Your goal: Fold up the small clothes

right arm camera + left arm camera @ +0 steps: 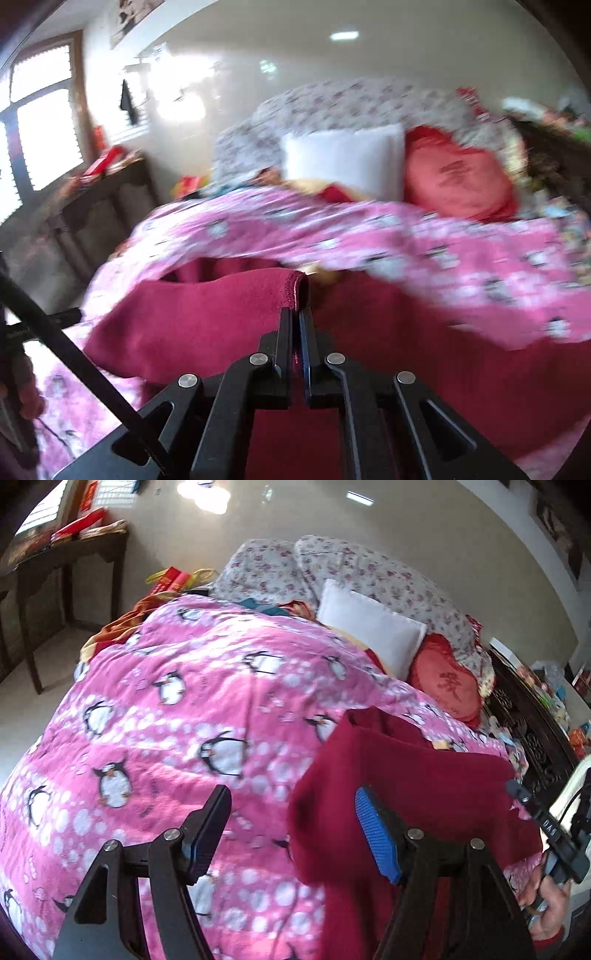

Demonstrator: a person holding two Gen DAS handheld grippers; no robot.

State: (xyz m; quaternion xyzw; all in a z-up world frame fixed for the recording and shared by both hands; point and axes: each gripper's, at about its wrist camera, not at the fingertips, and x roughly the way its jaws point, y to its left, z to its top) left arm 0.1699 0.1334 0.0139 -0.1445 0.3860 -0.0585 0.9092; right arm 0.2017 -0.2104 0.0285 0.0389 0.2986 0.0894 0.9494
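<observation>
Two claws over pink penguin blanket point(177, 716), left claw point(291, 834) spread, right claw point(295, 314) pinching red garment point(207, 317), white pillow point(369, 635) beyond

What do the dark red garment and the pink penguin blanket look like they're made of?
The dark red garment looks like soft matte knit or fleece: fuzzy surface, overlocked stitched edge by the right gripper. The pink penguin blanket looks like plush printed fleece, its nap slightly clumped. Exact fibres can't be told.
</observation>
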